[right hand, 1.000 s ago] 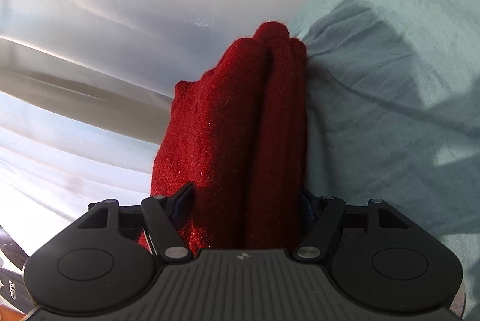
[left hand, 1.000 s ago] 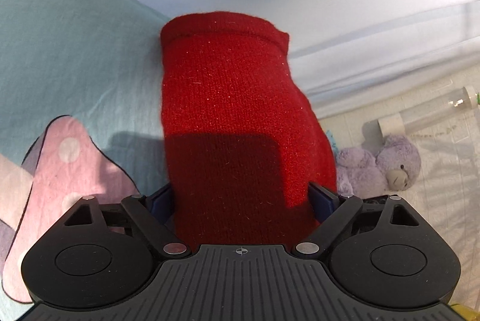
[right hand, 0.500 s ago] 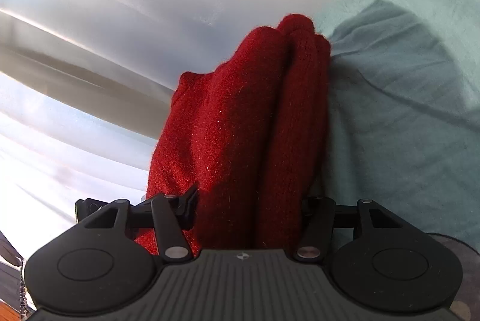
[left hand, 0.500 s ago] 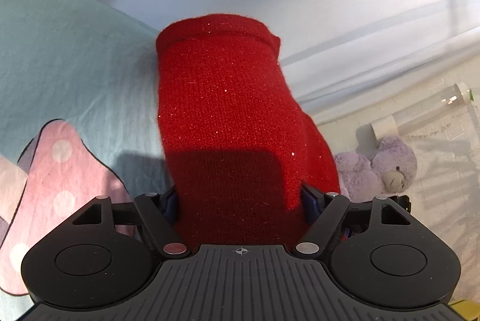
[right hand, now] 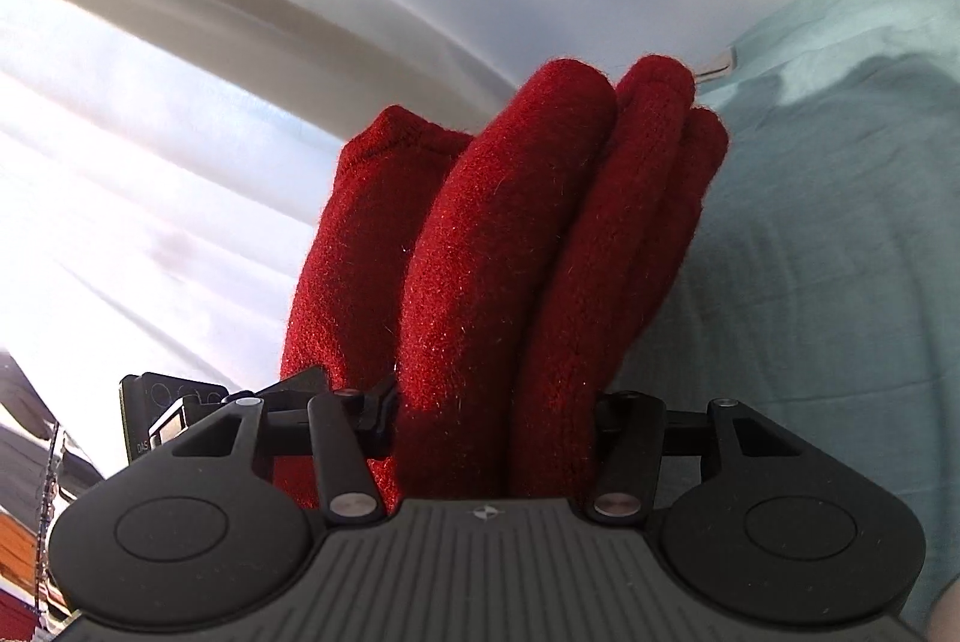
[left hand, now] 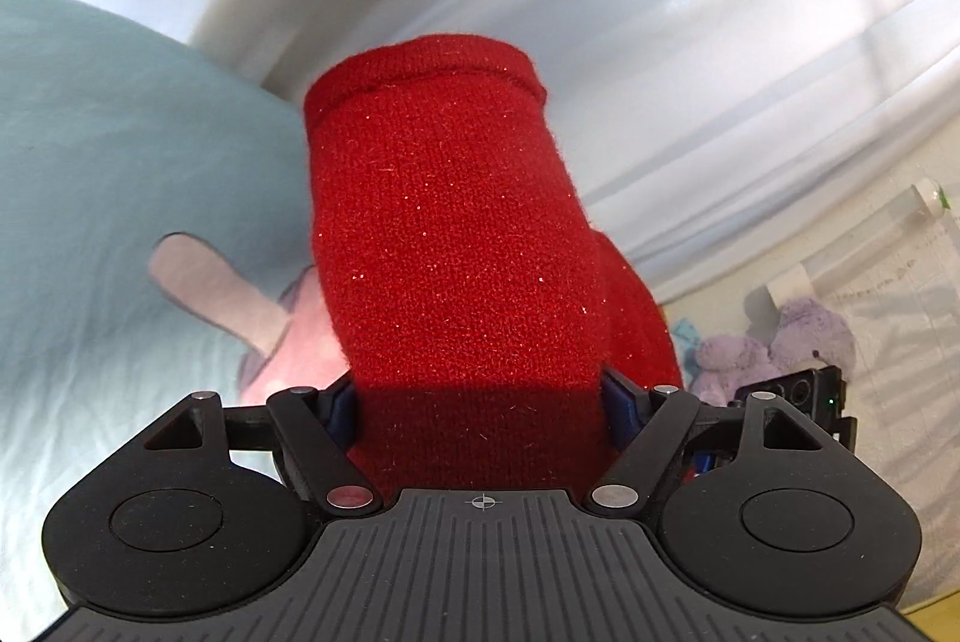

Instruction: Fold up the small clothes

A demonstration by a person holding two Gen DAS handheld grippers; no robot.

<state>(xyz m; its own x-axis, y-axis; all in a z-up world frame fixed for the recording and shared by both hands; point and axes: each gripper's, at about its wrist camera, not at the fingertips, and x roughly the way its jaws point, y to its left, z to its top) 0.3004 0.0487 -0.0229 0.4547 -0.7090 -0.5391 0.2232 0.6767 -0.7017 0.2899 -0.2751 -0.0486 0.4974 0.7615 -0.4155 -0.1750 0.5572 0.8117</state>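
A red knit garment (left hand: 450, 246) fills the middle of the left wrist view, its hemmed edge pointing away. My left gripper (left hand: 480, 402) is shut on its near part, the blue pads pressed into the knit on both sides. In the right wrist view the same red garment (right hand: 510, 258) hangs in thick bunched folds. My right gripper (right hand: 495, 414) is shut on those folds. Both grippers hold the garment lifted above a light teal bed sheet (left hand: 120, 150), which also shows at the right of the right wrist view (right hand: 810, 234).
A pink and lilac mushroom print (left hand: 228, 282) lies on the sheet below left. White curtains (left hand: 660, 42) hang behind. A purple plush bear (left hand: 780, 348) sits on the floor at right. The other gripper's camera body (left hand: 804, 390) shows beside it.
Both grippers have lifted the red garment higher and tilted upward; more curtain and less sheet show now. The grips have not changed.
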